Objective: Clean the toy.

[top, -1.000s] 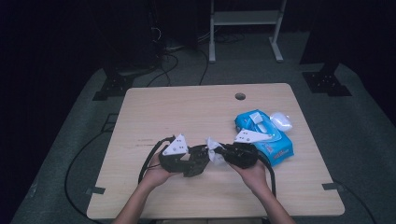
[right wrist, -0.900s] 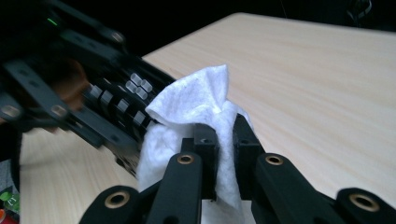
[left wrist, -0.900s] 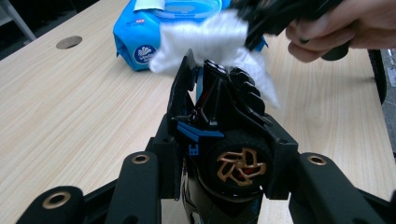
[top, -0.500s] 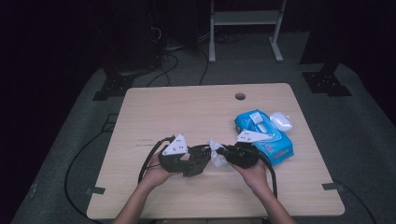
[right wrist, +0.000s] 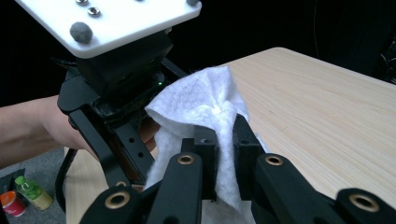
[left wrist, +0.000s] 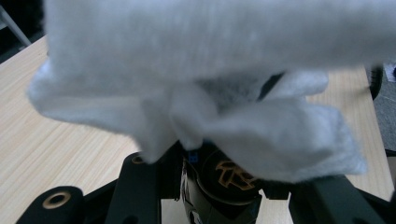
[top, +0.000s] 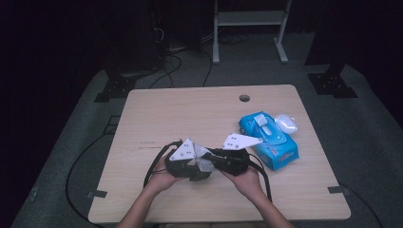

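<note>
At the near edge of the tabletop [top: 157, 114], I hold both tongs nose to nose over the wood, a white wet wipe [right wrist: 201, 100] bunched between them. My right tongs [right wrist: 225, 135] are squeezed tight on a gathered fold of the sheet, the cloth pinched flat between the black jaws. My left tongs [top: 192, 166] stand partly closed around a small dark rounded object [left wrist: 224, 179] that the wipe drapes over; what it is I cannot tell. The wipe [top: 203, 161] looks light, limp and damp, so I judge it will sag, cling and tear if pulled hard, and is best taken by a bunched fold, not one thin edge. Farther off at two o'clock lies the blue wipes pack [top: 268, 140], a small white piece [top: 286, 123] beside it.
</note>
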Demonstrator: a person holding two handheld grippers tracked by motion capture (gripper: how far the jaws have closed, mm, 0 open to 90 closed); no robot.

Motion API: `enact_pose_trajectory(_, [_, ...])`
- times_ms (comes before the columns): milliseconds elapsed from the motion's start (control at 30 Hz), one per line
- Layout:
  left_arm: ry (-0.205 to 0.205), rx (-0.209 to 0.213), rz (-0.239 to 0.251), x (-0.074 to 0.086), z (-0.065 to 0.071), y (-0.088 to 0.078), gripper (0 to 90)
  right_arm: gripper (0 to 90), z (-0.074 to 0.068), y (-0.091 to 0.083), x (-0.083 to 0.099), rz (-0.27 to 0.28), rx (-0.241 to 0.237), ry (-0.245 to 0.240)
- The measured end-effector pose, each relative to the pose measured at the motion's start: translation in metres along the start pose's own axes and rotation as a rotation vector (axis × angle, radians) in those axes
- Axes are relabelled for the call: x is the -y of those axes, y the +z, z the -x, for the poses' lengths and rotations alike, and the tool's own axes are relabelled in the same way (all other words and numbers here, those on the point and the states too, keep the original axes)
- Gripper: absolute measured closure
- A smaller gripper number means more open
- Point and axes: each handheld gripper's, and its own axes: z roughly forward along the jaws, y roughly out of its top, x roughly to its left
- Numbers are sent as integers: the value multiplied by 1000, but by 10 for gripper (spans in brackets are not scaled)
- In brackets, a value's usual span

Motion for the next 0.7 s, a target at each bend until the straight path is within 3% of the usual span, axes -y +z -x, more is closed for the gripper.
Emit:
enact_pose_trajectory(167, [-11, -2, 1, 1, -3, 0, 581, 835, 16, -13, 5, -8, 91, 21])
enact_pose_trajectory(233, [-12, -4, -3, 1, -3, 1, 581, 835, 17, -13, 7, -4, 86, 42])
enact_pose_trajectory(367, [-11, -4, 1, 1, -3, -2, 581, 834, 7, -8, 4, 8, 59, -1])
enact_pose_trajectory(433, [-8, -8, 1, 1, -2, -2, 581, 835, 8, -8, 4, 6, 45, 13])
enact_pose_trajectory(600, [-8, -5, -7, 2, -4, -2, 581, 834, 23, -14, 14, -4, 76, 50])
enact_pose_trajectory(700, [-8, -6, -10, 2, -5, -3, 581, 834, 36, -17, 28, -30, 92, 102])
